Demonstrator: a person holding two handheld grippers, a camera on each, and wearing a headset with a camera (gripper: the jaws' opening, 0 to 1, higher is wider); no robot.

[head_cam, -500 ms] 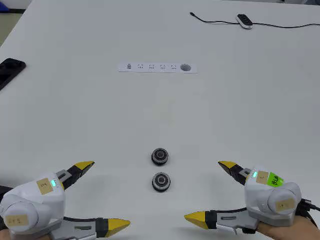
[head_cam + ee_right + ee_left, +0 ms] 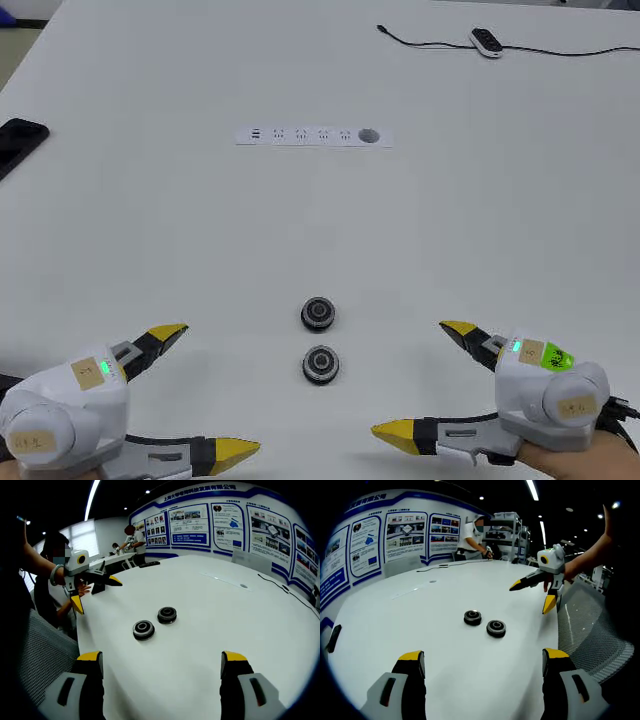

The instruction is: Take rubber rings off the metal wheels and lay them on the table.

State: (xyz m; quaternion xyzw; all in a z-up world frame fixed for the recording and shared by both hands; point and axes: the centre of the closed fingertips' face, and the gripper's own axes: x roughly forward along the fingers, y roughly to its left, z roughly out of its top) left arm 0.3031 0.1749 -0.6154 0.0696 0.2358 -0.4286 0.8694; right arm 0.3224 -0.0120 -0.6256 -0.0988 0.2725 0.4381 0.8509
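Head view, left gripper [image 2: 215, 388], right gripper [image 2: 412, 378] splayed

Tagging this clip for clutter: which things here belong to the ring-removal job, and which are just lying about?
Job: far wheel, near wheel, left hand-held gripper and right hand-held gripper, both open; table.
Lying about: power strip, small corded device, black object at the left edge.

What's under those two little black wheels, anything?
Just the white table; the near wheel and far wheel lie flat on it. The patch right beneath each is covered, so I cannot see it.
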